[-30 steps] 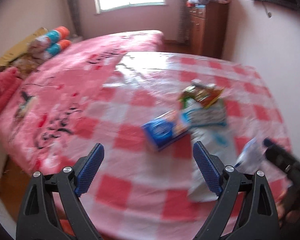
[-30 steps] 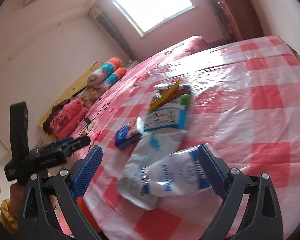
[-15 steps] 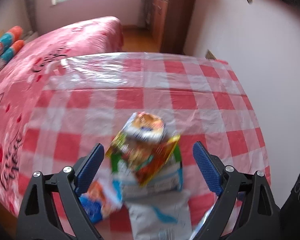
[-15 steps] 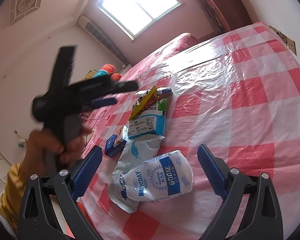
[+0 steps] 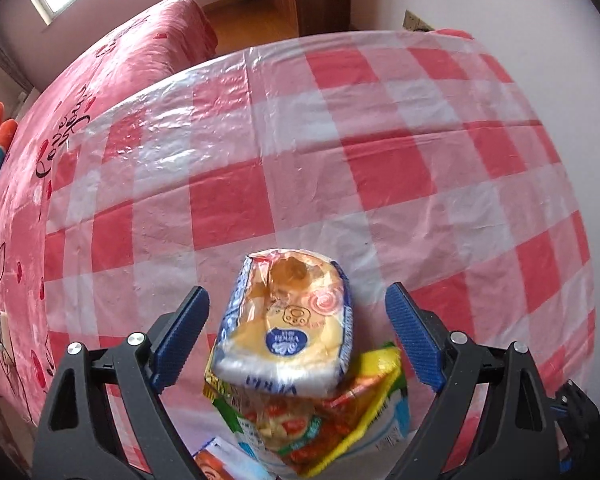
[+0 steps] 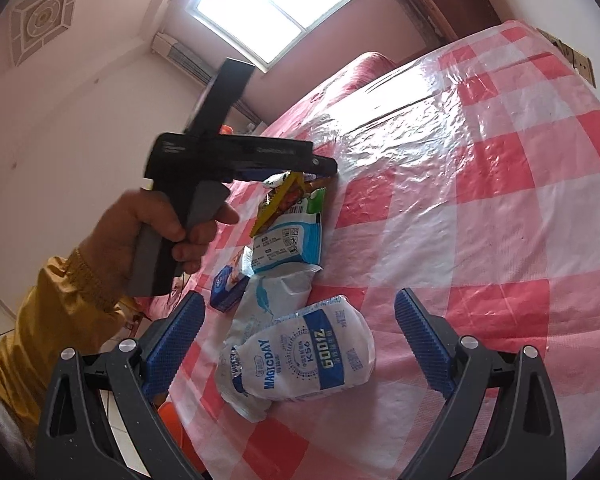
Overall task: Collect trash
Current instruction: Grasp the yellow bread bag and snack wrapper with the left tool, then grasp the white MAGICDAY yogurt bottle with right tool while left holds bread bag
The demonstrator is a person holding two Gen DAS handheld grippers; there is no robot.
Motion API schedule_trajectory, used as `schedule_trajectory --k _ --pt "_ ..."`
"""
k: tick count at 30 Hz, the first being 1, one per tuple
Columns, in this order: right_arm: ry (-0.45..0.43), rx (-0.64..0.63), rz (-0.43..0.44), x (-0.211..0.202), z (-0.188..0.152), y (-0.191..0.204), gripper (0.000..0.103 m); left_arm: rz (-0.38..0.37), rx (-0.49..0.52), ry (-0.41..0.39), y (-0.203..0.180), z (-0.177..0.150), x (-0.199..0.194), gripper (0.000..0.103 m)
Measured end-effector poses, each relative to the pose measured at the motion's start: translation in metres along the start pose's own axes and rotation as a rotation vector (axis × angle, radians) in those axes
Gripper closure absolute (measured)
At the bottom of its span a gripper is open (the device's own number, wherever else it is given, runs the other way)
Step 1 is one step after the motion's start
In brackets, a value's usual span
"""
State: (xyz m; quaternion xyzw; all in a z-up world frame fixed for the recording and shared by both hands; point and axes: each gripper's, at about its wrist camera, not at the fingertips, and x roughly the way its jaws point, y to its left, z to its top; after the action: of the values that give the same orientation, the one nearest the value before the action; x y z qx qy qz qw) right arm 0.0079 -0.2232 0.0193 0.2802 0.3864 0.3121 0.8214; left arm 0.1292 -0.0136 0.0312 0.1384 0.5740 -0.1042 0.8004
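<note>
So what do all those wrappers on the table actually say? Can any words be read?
"MAGICDAY", "K56" and "600" followed by a character I cannot make out: on the white and blue bag.
"Love", in cursive: on the pink bedspread.
Round blue logo on the bread packet: too blurred to read.
Small print on the light blue wrapper: too small to read.

The white and blue bag (image 6: 300,356) lying nearest the right wrist camera is showing "MAGICDAY", "K56" and "600" followed by a character that could be Z or 2; the smaller print on it is staying too small to read. The bun wrapper (image 5: 288,328) in the left wrist view is carrying a blue oval logo and upside-down letters, neither legible.
</note>
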Motion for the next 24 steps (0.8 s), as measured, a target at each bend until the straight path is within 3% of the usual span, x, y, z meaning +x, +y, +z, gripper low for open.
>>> schedule_trajectory --k 5,13,24 --pt "0.015 0.002 0.016 0.001 0.001 0.000 0.008 -0.001 -0.050 0.025 0.010 0.001 0.013 0.028" --pt "0.042 0.005 0.035 0.005 0.000 0.001 0.008 -0.037 -0.113 -0.021 0.018 -0.005 0.013 0.046" --pt "0.086 -0.055 -0.007 0.016 -0.003 0.010 0.008 -0.062 -0.222 -0.095 0.030 -0.023 -0.008 0.051"
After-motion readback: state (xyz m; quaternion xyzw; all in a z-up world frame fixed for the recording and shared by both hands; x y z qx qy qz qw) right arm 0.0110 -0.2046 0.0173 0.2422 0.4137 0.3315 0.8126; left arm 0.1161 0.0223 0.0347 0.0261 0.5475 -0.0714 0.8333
